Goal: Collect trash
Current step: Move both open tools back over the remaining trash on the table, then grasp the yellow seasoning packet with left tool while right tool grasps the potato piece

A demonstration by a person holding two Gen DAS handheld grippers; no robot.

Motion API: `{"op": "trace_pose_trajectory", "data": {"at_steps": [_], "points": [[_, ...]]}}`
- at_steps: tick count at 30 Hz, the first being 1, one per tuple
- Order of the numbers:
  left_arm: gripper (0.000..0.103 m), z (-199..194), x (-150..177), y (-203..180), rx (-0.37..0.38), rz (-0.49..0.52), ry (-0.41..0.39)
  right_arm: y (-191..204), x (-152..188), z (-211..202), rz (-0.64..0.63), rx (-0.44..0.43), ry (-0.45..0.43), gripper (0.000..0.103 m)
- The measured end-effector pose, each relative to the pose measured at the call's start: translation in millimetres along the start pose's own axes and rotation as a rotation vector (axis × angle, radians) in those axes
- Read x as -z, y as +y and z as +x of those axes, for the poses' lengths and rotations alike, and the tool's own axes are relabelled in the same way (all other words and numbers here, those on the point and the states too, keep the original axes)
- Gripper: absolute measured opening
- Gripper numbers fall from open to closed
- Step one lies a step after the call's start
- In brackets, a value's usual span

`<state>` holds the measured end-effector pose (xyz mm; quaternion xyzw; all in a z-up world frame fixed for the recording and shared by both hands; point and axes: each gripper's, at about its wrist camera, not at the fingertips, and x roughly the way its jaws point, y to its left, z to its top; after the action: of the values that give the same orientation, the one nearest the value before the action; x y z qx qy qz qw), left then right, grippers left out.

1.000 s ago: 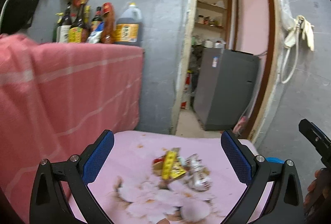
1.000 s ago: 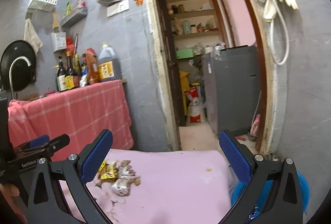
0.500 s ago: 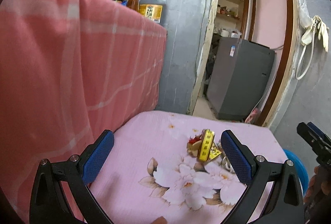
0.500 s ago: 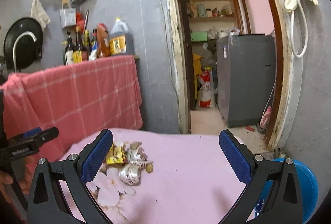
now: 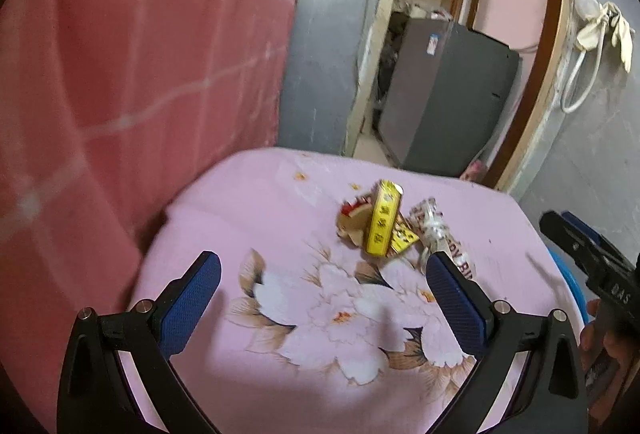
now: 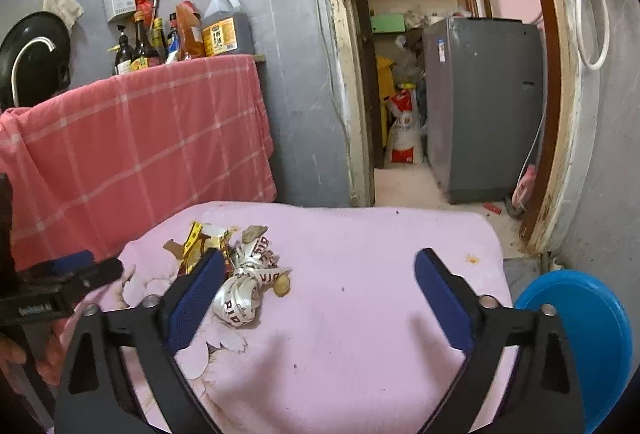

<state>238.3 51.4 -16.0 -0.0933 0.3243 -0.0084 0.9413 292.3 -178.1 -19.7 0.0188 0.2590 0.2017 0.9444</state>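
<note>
Where the pink flowered cloth (image 6: pixel 360 298) covers the low table, a small pile of trash (image 6: pixel 236 266) lies near its left side. In the left wrist view the pile is blurry, but a yellow box (image 5: pixel 383 218) with dark writing too small to read leans up in it. A white ribbon-like wrapper (image 6: pixel 244 288) curls beside it, with dark letters that look like "RIP". A small brown lump (image 6: pixel 281 285) lies just beside the wrapper.

The right gripper (image 6: pixel 318 274) has just been closing a little, yet its blue fingers (image 6: pixel 198 300) stand wide apart with nothing between them. Its left finger hides part of the pile. The left gripper (image 5: pixel 320 296) is spread wide too, holding nothing; its right finger covers the wrapper's end.

A blue bin (image 6: pixel 580 334) sits at the right, cut off by the picture edge. Behind, a red checked cloth (image 6: pixel 140 137) hangs under sauce bottles (image 6: pixel 160 37) with unreadable labels.
</note>
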Motion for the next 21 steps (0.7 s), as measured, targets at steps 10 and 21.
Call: {"op": "trace_pose_trajectory", "data": {"at_steps": [10, 21], "points": [[0.08, 31, -8, -16, 0.038, 0.024, 0.055, 6, 2, 43, -0.034, -0.067, 0.185, 0.056], [0.054, 64, -19, -21, 0.1, 0.015, 0.129, 16, 8, 79, -0.083, -0.088, 0.356, 0.037]]}}
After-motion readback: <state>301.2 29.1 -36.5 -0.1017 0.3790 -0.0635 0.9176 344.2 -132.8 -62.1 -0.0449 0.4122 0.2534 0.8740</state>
